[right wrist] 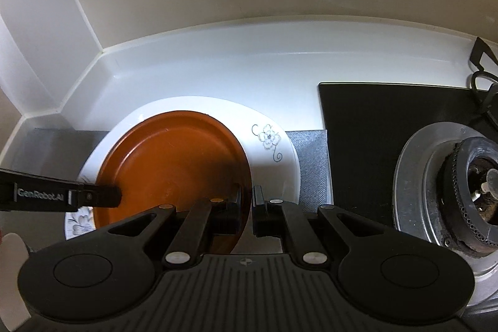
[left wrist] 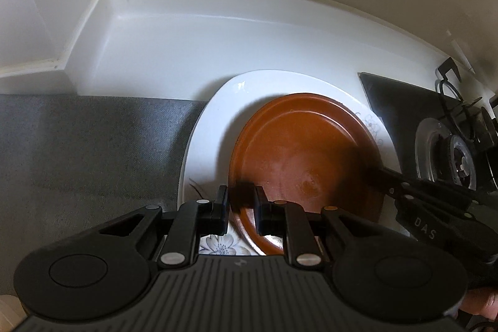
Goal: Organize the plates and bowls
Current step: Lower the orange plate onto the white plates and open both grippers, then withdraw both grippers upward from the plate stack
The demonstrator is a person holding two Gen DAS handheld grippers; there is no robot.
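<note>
Both tongs grip brown plate (left wrist: 298, 151) rim, plate near-flat.

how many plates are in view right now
2: a brown plate gripped at opposite rims by the left tool and right tool, and a white flowered plate directly under it. Others may be hidden beneath.

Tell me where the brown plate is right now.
The brown plate lies over the white flowered plate, left of the stove burner, with both grippers clamped on its opposite rims.

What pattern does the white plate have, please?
Grey line-drawn flowers on the white plate; clearest in the right wrist view.
</note>
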